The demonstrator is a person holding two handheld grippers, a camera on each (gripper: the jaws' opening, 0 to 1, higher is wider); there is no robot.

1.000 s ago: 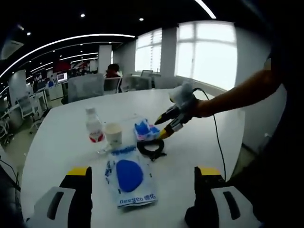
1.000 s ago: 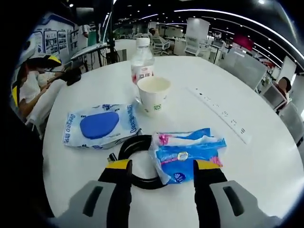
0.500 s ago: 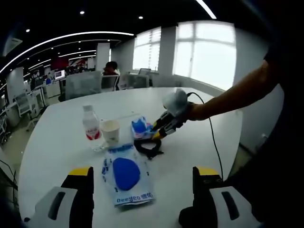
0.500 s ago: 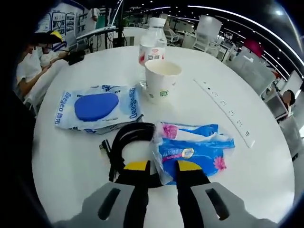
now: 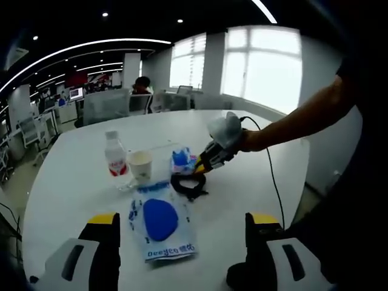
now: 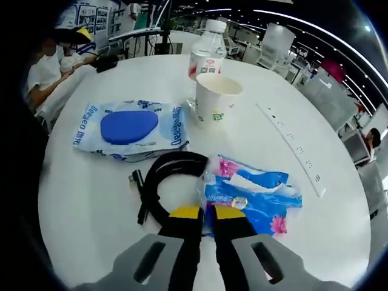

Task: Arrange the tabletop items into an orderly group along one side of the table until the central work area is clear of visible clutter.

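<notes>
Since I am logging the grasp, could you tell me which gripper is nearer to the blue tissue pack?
Right. The right gripper has closed on the tissue pack's edge; the left gripper hangs open, back beyond the wipes packet.

The items crowd one patch of the white surface [image 6: 91,200]: wet-wipes pack [image 6: 127,128], coiled black cable [image 6: 163,182] and tissue pack [image 6: 254,195] lie close together, cable touching both packs. Behind them the paper cup [image 6: 217,99] and water bottle [image 6: 207,51] stand side by side, blocking a straight reach past. The power strip [image 6: 291,148] runs beside the tissue pack. The near edge and far right lie bare.
</notes>
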